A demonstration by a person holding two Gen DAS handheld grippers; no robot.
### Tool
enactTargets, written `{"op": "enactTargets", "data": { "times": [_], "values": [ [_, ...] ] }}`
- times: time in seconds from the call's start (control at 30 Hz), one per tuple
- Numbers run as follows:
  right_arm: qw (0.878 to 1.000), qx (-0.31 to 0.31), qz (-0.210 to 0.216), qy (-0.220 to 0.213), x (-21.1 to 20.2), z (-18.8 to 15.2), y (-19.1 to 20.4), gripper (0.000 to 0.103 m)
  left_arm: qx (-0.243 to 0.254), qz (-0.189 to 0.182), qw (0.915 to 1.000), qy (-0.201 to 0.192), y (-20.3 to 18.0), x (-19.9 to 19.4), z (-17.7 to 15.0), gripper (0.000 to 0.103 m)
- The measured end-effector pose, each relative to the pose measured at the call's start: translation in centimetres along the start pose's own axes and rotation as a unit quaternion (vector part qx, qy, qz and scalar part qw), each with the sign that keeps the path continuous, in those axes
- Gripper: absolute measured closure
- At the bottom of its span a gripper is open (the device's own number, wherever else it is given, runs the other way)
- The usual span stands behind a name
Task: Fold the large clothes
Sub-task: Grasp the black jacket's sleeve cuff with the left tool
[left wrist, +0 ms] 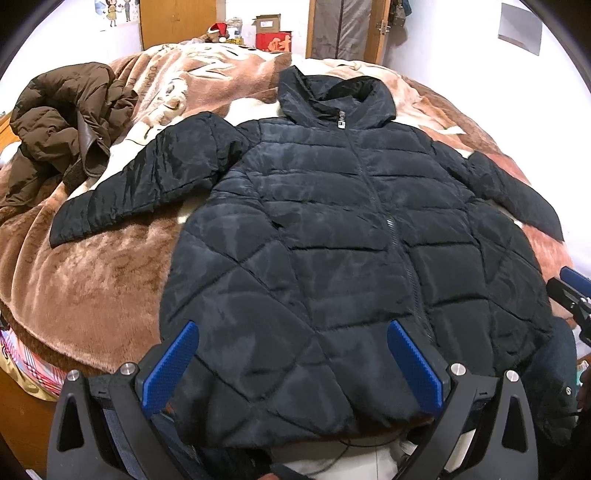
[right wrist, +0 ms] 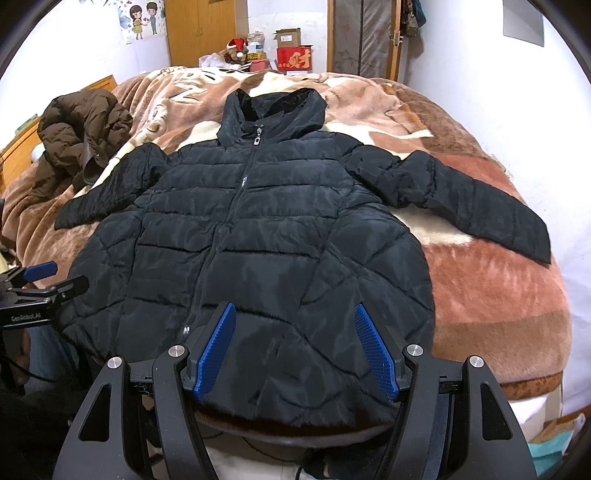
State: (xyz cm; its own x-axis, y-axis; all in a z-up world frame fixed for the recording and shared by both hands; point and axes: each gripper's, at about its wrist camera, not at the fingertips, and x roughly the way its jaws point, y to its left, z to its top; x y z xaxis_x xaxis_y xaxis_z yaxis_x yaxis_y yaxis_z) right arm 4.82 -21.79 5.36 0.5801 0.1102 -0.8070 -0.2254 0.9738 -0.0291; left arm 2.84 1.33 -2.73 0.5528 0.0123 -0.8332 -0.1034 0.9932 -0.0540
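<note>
While two cardboard boxes stand past the far end of the bed, an open brown box (right wrist: 287, 36) and a red box (right wrist: 294, 58) under it, what they hold cannot be made out. Beside them sits a red Santa hat (right wrist: 236, 45) among small clutter.

One black jacket (right wrist: 255, 236) lies flat on the bed, front up and zipped, its hood (right wrist: 275, 110) pointing to the far end and its hem at the near edge. Both sleeves are spread outward, the left sleeve (left wrist: 147, 177) and the right sleeve (right wrist: 454, 199) each resting on the brown blanket (right wrist: 491, 295) that covers the bed. One brown jacket (left wrist: 62, 125) lies crumpled on the blanket at the far left, well apart from the black one's body but near its left sleeve.

Two hand-held grippers are in view. The left hand-held gripper (left wrist: 293, 365) hovers over the hem's left part with its blue pads (left wrist: 170, 369) spread wide, holding nothing; whether they touch the fabric cannot be told. The right hand-held gripper (right wrist: 295, 354) is over the hem's right part, also spread wide and empty. In the right wrist view the left one shows at the left edge, just beside the jacket's side.
</note>
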Motion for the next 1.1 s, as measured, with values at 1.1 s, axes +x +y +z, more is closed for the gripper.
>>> {"op": "enactTargets", "data": {
  "times": [1.1],
  "values": [
    [0.994,-0.095,0.002,0.045,17.0,11.9,4.9,0.036,-0.274,0.101,0.9563,-0.002,27.4,15.9,8.7,0.007]
  ]
}}
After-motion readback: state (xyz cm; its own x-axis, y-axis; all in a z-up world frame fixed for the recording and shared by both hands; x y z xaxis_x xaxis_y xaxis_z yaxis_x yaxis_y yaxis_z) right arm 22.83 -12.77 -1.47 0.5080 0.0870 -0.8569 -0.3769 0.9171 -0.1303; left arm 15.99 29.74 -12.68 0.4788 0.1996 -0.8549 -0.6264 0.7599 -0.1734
